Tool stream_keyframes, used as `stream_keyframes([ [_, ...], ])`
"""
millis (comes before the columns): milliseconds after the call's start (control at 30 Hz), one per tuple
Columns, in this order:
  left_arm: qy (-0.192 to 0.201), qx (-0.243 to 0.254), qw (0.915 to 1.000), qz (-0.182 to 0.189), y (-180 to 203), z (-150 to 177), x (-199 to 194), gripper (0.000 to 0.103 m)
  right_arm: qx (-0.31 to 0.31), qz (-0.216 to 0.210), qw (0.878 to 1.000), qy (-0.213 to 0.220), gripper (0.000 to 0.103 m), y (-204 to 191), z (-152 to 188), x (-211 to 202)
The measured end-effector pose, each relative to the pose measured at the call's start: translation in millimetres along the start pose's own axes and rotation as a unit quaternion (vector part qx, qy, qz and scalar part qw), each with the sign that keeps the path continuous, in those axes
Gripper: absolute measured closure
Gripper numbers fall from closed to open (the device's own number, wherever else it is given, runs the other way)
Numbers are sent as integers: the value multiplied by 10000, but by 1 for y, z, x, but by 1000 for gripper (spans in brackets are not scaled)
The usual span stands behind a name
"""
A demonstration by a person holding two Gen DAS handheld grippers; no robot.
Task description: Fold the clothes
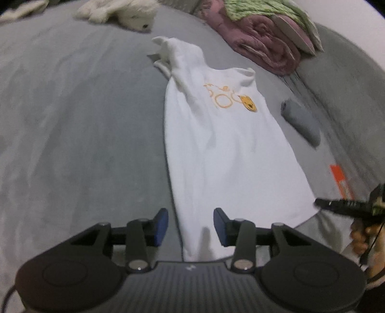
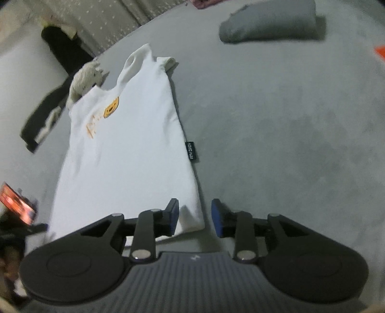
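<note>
- Left gripper (image 1: 191, 226): its jaws are standing apart, with the 2 blue pads (image 1: 161, 226) pressing on nothing. The near left corner of the shirt's hem is lying in the gap between them, below the tips.
- White shirt (image 1: 223, 154): it is lying flat on the grey bed cover (image 1: 72, 120), stretching straight ahead of both tools, hem nearest and collar farthest. An orange print with a yellow cartoon face (image 1: 249, 104) is showing on the chest. The sleeves are bunching up at the far end.
- Right gripper (image 2: 195, 218): its jaws are also standing apart and gripping nothing. The left pad (image 2: 173, 218) is hovering over the shirt's near right corner, while the right pad is sitting over bare cover just beside the hem.
- Black side label (image 2: 191, 151): it is sticking out from the shirt's right edge, ahead of the right gripper.
- Folded grey cloth (image 2: 269, 24): it is resting well ahead and to the right of the right gripper, apart from the shirt.
- White plush toy (image 1: 125, 12): it is lying far ahead and left of the left gripper.
- Rolled pink blanket (image 1: 262, 45): it is sitting far ahead and right of the left gripper, beyond the collar.
</note>
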State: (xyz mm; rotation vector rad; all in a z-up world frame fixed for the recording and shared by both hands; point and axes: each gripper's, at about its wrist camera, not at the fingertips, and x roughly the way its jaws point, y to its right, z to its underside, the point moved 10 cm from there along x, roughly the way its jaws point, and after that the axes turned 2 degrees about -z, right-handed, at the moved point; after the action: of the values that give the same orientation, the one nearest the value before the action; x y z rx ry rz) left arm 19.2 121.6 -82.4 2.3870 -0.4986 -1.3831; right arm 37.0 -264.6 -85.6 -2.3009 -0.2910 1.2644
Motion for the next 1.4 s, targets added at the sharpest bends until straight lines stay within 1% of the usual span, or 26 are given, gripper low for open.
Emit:
stream_keyframes([
  [133,-71,-391,9989,242,-8,0,12,64,538,-495,9973,-85,69,11,-5,0],
  [267,-62,-663,9962,562,-9,-1,15,64,1018,-1029,9893,-164,69,18,-7,4],
  [333,-70,-715,9951,681,-8,0,17,64,1067,-1200,9869,-182,69,16,-7,6],
  [367,-67,-749,9945,727,-8,1,17,64,1029,-1247,9867,-165,72,15,-6,7],
  [400,-56,-794,9940,753,-10,1,17,67,956,-1238,9876,-150,73,13,-6,7],
  [433,-50,-839,9936,760,-11,2,17,77,883,-1229,9884,-136,76,11,-6,6],
  [467,-54,-873,9936,720,-13,3,17,83,805,-1208,9893,-127,92,9,-6,6],
  [500,-60,-877,9940,653,-14,4,16,96,701,-1135,9910,-143,93,7,-5,5],
  [600,41,-825,9950,570,-11,1,7,99,490,-974,9940,-62,94,-1,-6,-2],
  [700,235,-660,9962,522,-1,-4,-10,99,478,-1003,9938,102,95,-7,-11,-17],
  [800,355,-384,9975,477,10,-8,-25,99,444,-1076,9929,256,96,-11,-16,-35],
  [867,372,-112,9984,407,18,-9,-32,99,372,-1093,9927,342,96,-14,-20,-46],
  [967,330,269,9986,300,26,-10,-38,99,121,-975,9945,361,96,-19,-25,-51],
  [1100,184,609,9977,240,28,-6,-41,99,-121,-928,9954,198,96,-22,-26,-52],
  [1200,-35,821,9965,135,22,0,-36,99,-228,-763,9968,-82,96,-14,-20,-41],
  [1400,-596,913,9938,-211,5,18,-4,99,-298,-311,9977,-533,97,9,-7,-15],
])
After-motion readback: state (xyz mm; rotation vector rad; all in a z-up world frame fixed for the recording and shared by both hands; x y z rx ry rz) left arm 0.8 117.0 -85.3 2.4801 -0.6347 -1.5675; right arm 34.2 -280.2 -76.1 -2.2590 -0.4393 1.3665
